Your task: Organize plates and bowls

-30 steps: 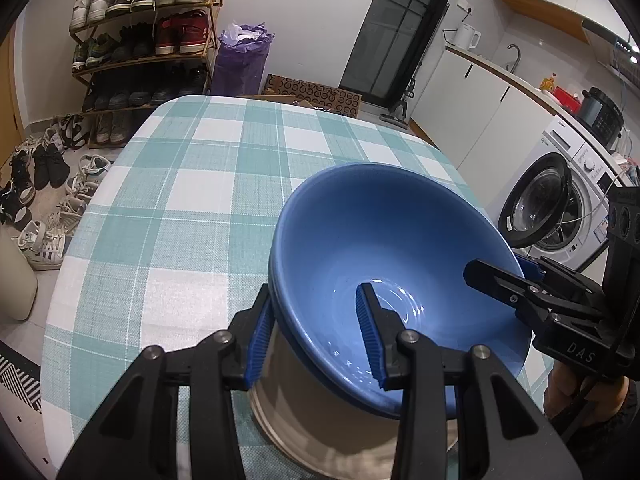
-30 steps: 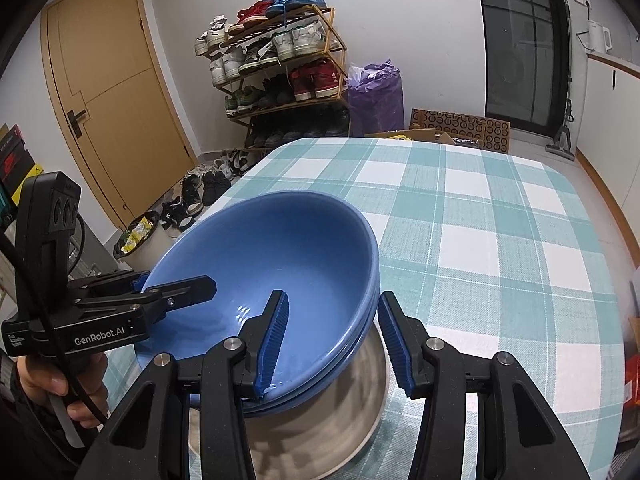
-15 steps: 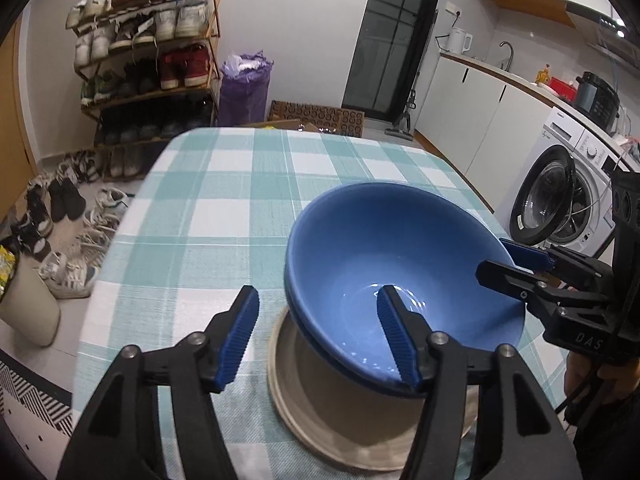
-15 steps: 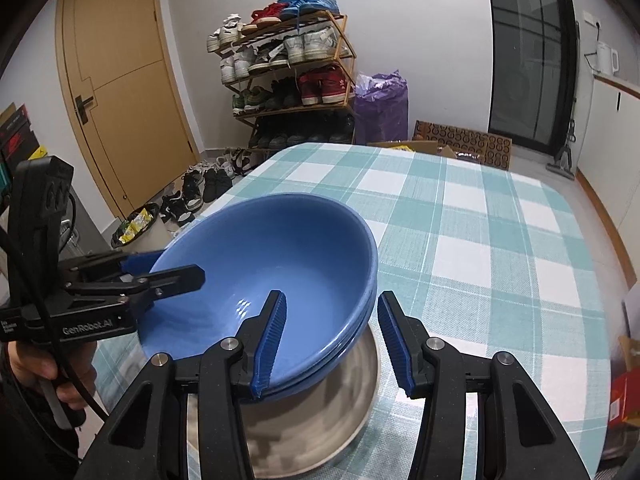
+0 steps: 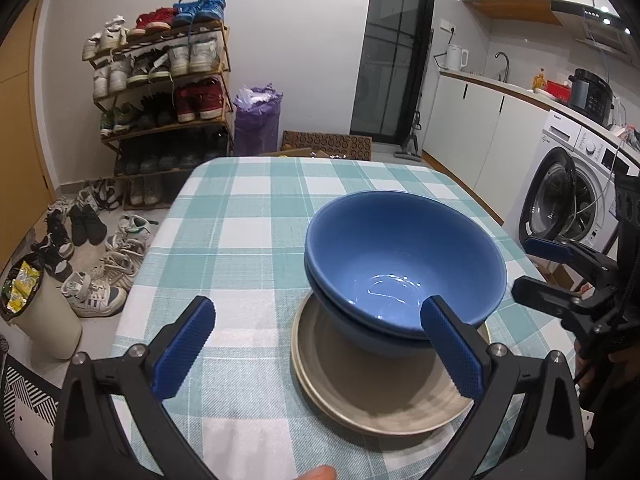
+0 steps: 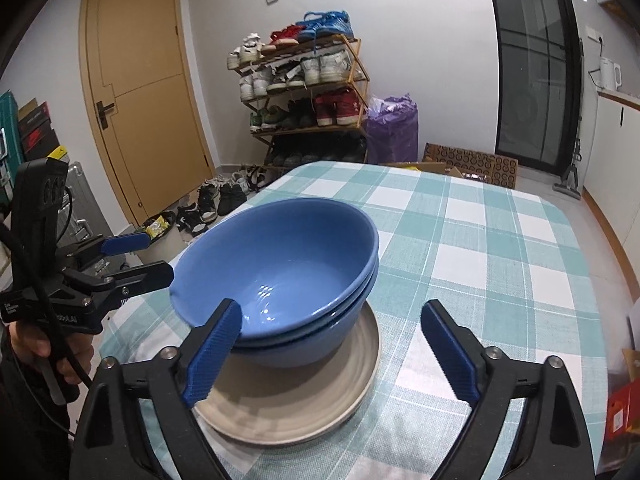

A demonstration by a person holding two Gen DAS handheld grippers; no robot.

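Note:
Two blue bowls (image 5: 400, 256) (image 6: 280, 256) sit nested on a beige plate stack (image 5: 360, 392) (image 6: 288, 400) on the teal checked table (image 5: 240, 240) (image 6: 480, 260). My left gripper (image 5: 317, 306) (image 6: 159, 257) hangs just off the bowls' left rim. Its jaws are opening wide and its pads touch nothing. My right gripper (image 6: 332, 308) (image 5: 522, 263) stands off the opposite rim. Its jaws are also opening, and the bowls' edge lies loosely between its fingers without pad contact.
The tablecloth stretches beyond the bowls to the far edge. Off the table stand a shoe rack (image 5: 168, 92) (image 6: 304, 92), a purple bag (image 5: 256, 120), a bin (image 5: 36, 312), a washing machine (image 5: 568, 200) and a door (image 6: 140, 100). A hand (image 6: 36, 344) holds the left gripper.
Both grippers let go of the top bowl's rim, opened wide and drew back and up. The top bowl now rests in the lower one.

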